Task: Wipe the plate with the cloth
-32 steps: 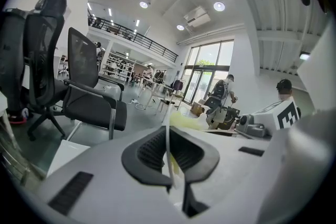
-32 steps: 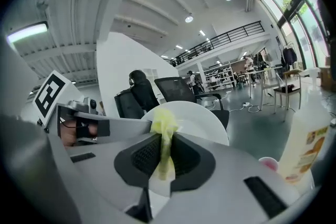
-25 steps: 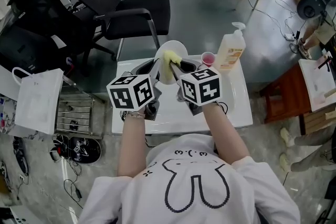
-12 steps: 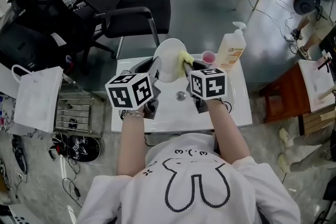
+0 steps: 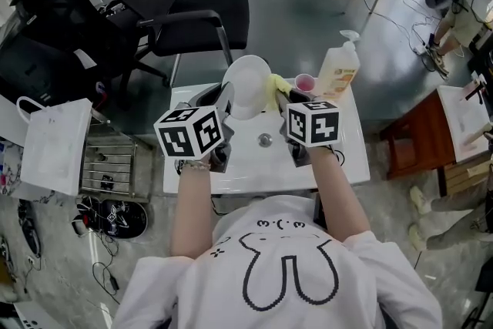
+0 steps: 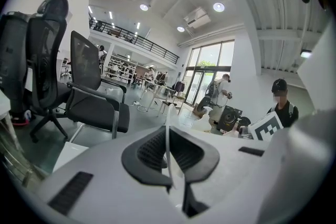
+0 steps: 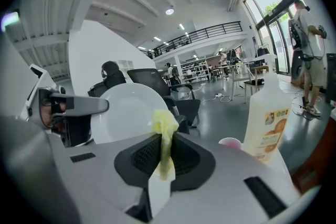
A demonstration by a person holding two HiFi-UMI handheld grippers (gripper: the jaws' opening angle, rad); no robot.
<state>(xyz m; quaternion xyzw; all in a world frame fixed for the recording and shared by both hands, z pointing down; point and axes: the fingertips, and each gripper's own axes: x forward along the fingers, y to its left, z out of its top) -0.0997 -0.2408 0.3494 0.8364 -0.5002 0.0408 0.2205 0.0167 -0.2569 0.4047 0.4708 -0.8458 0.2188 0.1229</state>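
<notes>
My left gripper holds a white plate upright over the white sink. The left gripper view shows the plate edge-on, with my left gripper shut on its rim. My right gripper is shut on a yellow cloth, which sits at the plate's right rim. In the right gripper view the cloth sticks up from my right gripper in front of the plate's right edge. I cannot tell whether cloth and plate touch.
A pump bottle of soap and a pink cup stand at the sink's back right. The drain lies below the plate. A black office chair stands behind the sink, a white bag to the left and a wooden table to the right.
My right gripper has carried the cloth from the plate's face rightward to its right rim. The left gripper and plate have stayed almost in place.
</notes>
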